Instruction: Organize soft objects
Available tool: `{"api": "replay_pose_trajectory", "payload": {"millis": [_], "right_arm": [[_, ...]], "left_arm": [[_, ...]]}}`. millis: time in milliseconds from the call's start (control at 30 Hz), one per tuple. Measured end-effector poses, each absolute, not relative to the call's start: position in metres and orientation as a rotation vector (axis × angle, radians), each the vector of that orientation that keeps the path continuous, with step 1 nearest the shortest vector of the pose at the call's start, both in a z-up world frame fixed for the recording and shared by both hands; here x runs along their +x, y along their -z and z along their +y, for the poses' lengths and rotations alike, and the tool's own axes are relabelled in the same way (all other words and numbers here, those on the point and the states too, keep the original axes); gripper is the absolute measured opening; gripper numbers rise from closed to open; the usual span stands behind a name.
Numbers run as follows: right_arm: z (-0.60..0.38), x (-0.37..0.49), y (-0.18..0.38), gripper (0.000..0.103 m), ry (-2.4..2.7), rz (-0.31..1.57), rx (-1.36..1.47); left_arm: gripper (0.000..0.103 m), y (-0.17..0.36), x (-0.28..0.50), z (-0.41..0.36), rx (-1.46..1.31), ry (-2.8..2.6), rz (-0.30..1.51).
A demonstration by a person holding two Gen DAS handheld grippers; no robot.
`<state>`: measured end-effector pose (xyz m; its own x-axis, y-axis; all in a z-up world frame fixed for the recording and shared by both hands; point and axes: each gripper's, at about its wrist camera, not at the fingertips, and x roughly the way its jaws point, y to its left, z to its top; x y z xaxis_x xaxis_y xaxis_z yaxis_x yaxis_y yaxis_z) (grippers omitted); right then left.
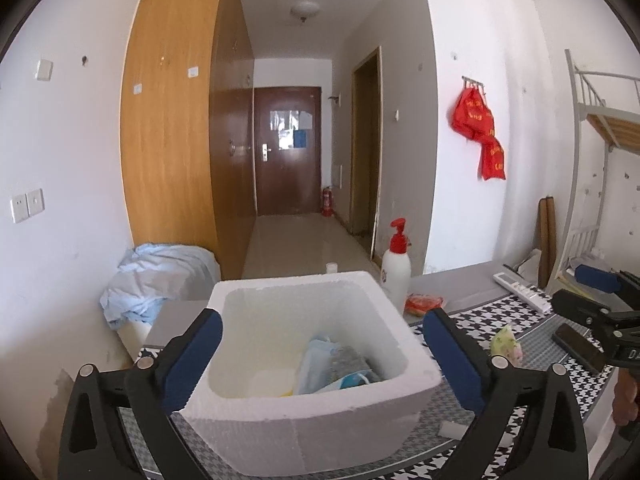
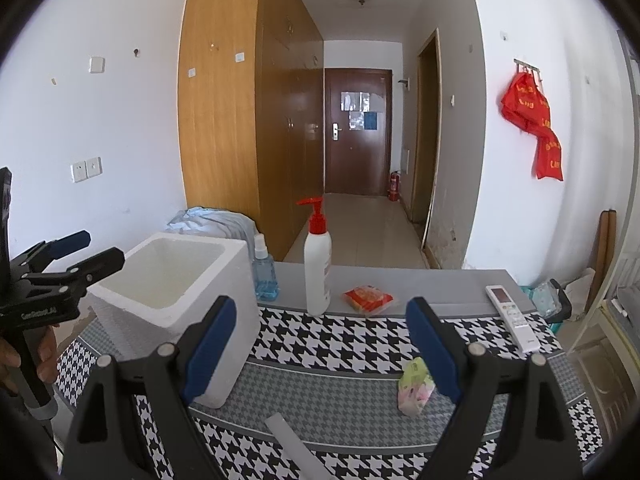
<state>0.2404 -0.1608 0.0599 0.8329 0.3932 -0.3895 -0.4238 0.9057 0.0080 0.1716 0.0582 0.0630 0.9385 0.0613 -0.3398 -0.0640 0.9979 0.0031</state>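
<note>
The foam box (image 1: 320, 412) sits lower centre in the left wrist view, square, white, pebbled, open side up. Inside it, at the lower right corner, lie soft packs (image 1: 336, 364): blue-white wrapped pieces, leaning against the right wall, long axis running up and slightly right in the frame.

The left claw (image 1: 322, 364) stands wide apart, its blue pads either side of the box, touching nothing that can be seen; it holds nothing.

The right claw (image 2: 322, 348) also stands well apart and empty, lower centre in the right wrist view. A green-pink soft pack (image 2: 416, 388) lies flat on the bench (image 2: 340, 392) just beside the right finger's pad, long axis running top to bottom; contact cannot be told.

The bench carries a black-and-white houndstooth cloth. At its far edge, mid frame, stand a white pump bottle (image 2: 317, 276) with red head, upright, and a blue spray bottle (image 2: 264, 272) behind the box. An orange packet (image 2: 368, 298) lies flat near the pump bottle. A white remote (image 2: 510, 316) lies at right, pointing away.
</note>
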Motion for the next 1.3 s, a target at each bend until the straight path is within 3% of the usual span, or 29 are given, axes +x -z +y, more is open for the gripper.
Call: {"api": "replay_pose_trajectory", "payload": {"millis": [1300], "right_arm": [[-0.193,0.182,-0.061,0.09,-0.405,0.335,-0.077]], "left_arm": [[0.102,-0.06,0.101,0.016,0.005,0.034,0.275]]}}
